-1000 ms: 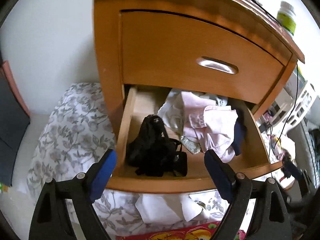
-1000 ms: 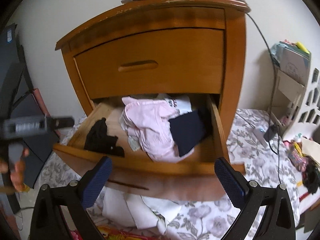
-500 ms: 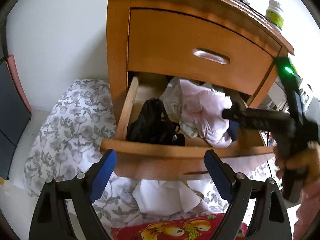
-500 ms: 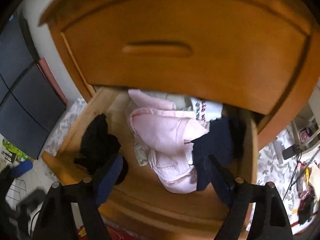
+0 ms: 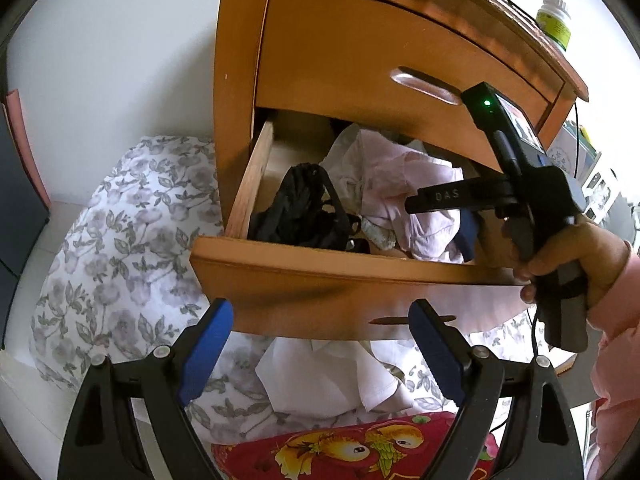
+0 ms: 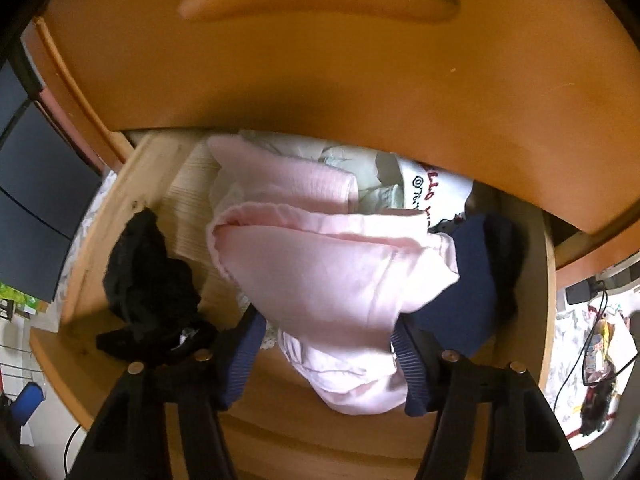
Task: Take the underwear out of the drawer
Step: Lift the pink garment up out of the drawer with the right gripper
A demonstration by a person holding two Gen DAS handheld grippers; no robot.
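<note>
pink underwear (image 6: 340, 280): crumpled, in drawer (image 6: 280, 432) | right gripper (image 6: 326, 344) jaws closing around it | left gripper (image 5: 320, 354) jaws wide, empty

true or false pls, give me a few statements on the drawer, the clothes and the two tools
1. The lower drawer is pulled open. True.
2. The right tool straddles the pink garment, its jaws closing. True.
3. The black garment lies right of the pink one in the right wrist view. False: it lies to the left.
4. The left tool grips the black garment. False: it is open and holds nothing, in front of the drawer.
5. The upper drawer is open. False: it is shut.
</note>
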